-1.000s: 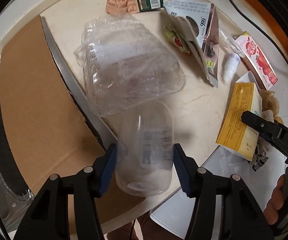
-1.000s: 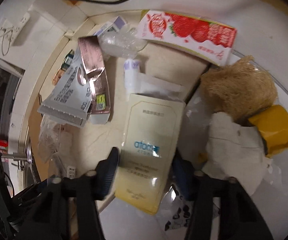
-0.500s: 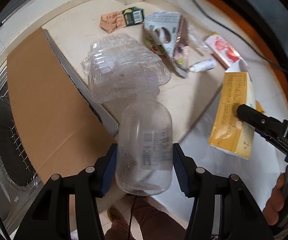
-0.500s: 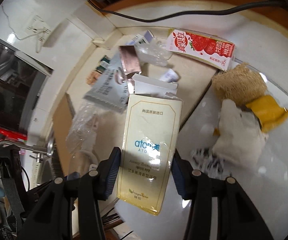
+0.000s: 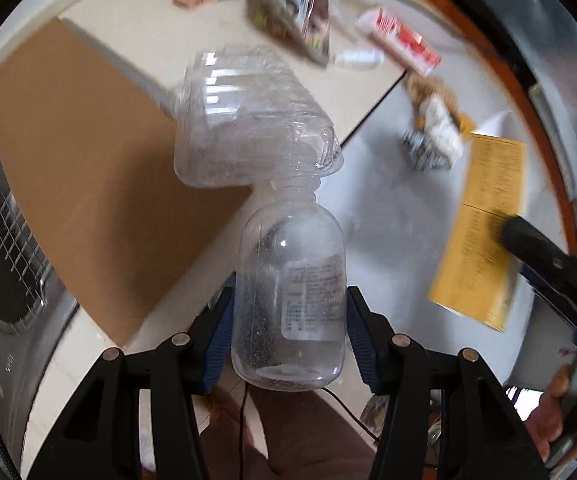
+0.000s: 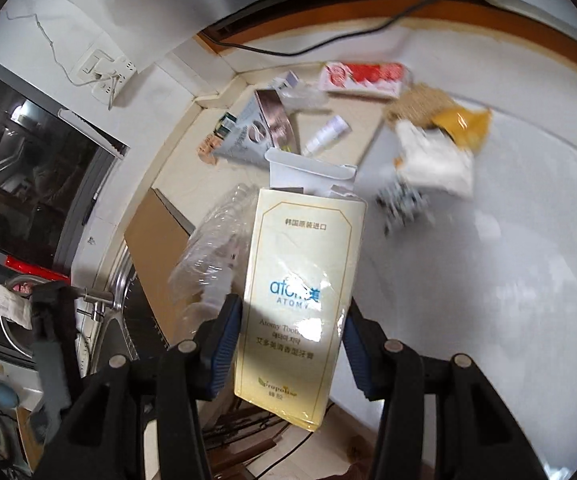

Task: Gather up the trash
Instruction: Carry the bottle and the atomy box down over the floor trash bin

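My left gripper (image 5: 288, 336) is shut on a clear plastic bottle (image 5: 290, 300) and holds it up over the counter's front edge. A clear plastic clamshell container (image 5: 248, 120) hangs at the bottle's neck. My right gripper (image 6: 290, 350) is shut on a pale yellow toothpaste box (image 6: 300, 300), which also shows in the left wrist view (image 5: 484, 236). Both are lifted well above the counter. More trash lies on the counter: a red strawberry carton (image 6: 362, 76), a silver pouch (image 6: 256, 136), a small white tube (image 6: 326, 136) and a crumpled wrapper pile (image 6: 432, 152).
A brown cardboard sheet (image 5: 88, 168) lies at the left, next to a steel sink with a wire rack (image 5: 0, 240). A white surface (image 6: 488, 280) takes up the right side. A black cable (image 6: 328, 46) runs along the back edge. A wall socket (image 6: 104, 70) is at the left.
Both grippers have risen and pulled back from the counter with the bottle and the box. The clamshell has come up with the bottle. The trash on the counter looks smaller and farther.
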`<state>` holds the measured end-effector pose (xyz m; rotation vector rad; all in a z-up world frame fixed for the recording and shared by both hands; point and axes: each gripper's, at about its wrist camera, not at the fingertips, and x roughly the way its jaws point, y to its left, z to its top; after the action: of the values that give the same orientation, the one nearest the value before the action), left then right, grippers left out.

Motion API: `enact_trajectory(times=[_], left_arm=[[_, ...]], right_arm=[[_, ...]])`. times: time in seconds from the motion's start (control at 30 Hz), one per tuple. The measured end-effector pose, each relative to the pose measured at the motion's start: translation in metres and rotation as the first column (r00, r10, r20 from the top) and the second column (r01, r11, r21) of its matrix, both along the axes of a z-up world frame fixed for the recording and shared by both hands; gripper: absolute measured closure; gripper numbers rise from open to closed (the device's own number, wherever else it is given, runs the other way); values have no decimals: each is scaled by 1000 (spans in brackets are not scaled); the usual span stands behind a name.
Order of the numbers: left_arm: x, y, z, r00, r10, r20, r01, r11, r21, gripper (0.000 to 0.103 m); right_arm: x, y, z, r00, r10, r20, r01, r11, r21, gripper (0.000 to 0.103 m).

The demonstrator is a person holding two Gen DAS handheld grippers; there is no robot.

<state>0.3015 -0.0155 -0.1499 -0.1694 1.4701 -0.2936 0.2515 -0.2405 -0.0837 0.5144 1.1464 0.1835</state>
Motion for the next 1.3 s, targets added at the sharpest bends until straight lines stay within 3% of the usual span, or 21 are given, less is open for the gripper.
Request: enact_trajectory(times=[0.4, 1.07, 1.3], left_arm=[[-42, -13, -39, 993, -73, -98, 74, 997, 2, 52], [-133, -6, -37, 979, -201, 39, 197, 975, 99, 52], [-165, -3, -56, 966, -252, 58, 245, 963, 109, 52]], right_arm=[[-61, -6, -26, 995, -55, -84, 55, 998, 0, 54], [-130, 37, -77, 983, 23, -184, -33, 998, -49, 54], [-172, 68, -102, 975, 30, -221, -51, 995, -88, 54]])
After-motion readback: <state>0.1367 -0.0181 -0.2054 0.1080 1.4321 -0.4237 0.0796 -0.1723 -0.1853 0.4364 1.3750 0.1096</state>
